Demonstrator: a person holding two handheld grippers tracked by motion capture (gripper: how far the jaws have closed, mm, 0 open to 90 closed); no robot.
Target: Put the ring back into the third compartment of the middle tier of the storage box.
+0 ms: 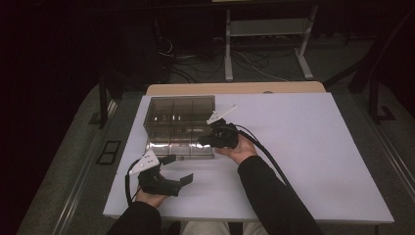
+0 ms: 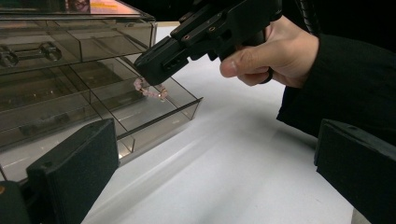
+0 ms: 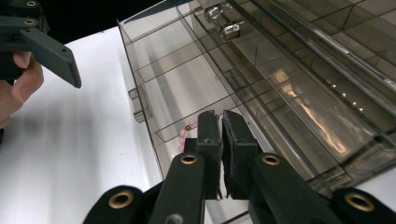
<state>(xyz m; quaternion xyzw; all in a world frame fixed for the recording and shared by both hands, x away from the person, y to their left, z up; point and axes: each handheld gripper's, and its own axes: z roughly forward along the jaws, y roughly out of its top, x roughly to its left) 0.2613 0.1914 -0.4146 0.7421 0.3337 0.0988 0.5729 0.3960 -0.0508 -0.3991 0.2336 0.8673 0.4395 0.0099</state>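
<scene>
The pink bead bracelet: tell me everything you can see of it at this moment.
The pink bead bracelet is a short string of small, pale pink, rounded beads with one gold-coloured bit; it looks like stone or glass. It hangs in a loop from the shut jaws of the right gripper, over an open compartment of the pulled-out drawer of the smoky clear plastic organiser. Whether its lowest beads touch the drawer floor cannot be told.

Smoky clear drawer box point(image 1: 181, 117), pale pink bead bracelet point(image 2: 150, 90), matte black right gripper point(image 2: 147, 70), white table point(image 1: 303, 147).
</scene>
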